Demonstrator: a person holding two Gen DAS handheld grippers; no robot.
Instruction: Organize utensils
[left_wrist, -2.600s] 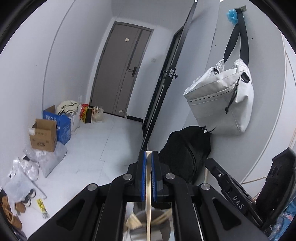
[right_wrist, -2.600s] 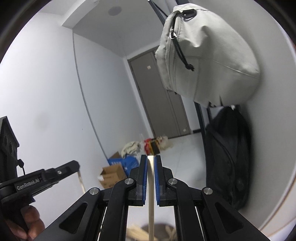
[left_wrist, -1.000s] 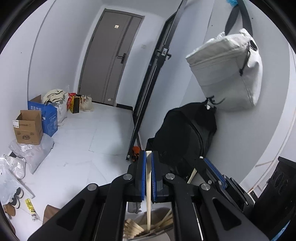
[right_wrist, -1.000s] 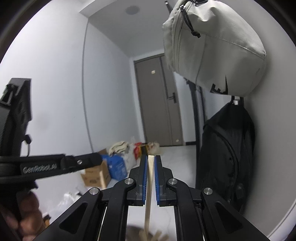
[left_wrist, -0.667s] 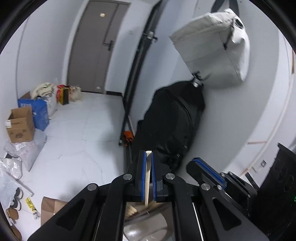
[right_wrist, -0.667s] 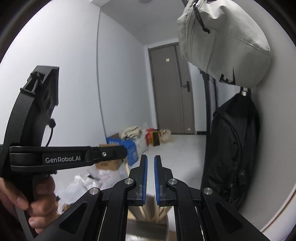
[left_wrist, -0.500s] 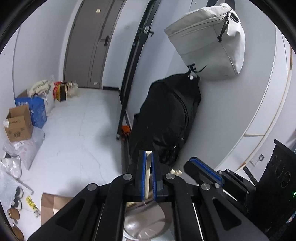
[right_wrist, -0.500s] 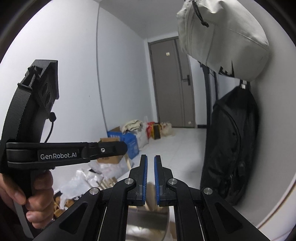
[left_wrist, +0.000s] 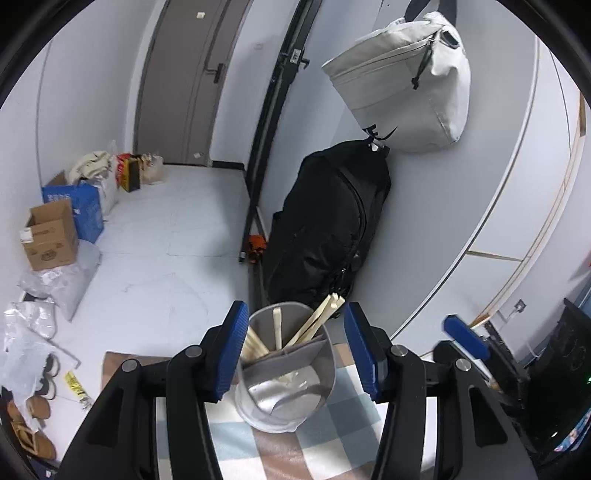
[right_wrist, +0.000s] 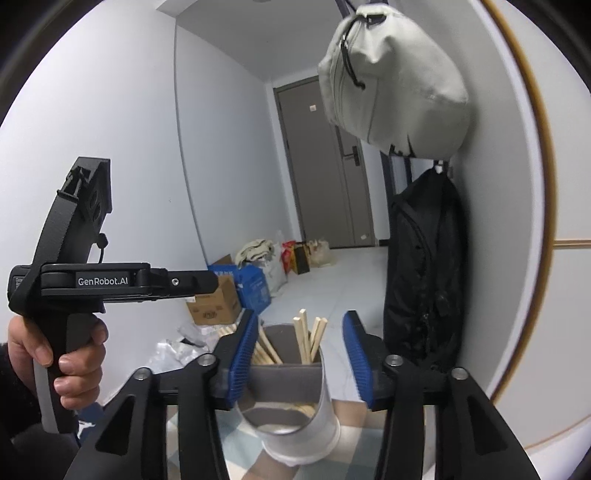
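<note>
Left wrist view: the left gripper, its blue-padded jaws opening with nothing pinched, frames a round metal utensil holder standing on a checked cloth. Pale wooden chopsticks lean inside its rear compartment, behind a grey divider. Right wrist view: the right gripper is likewise opening, gripping nothing, just behind the same holder. Beyond hang a black backpack and a light grey canvas bag on the wall; cardboard boxes sit on the floor.
</note>
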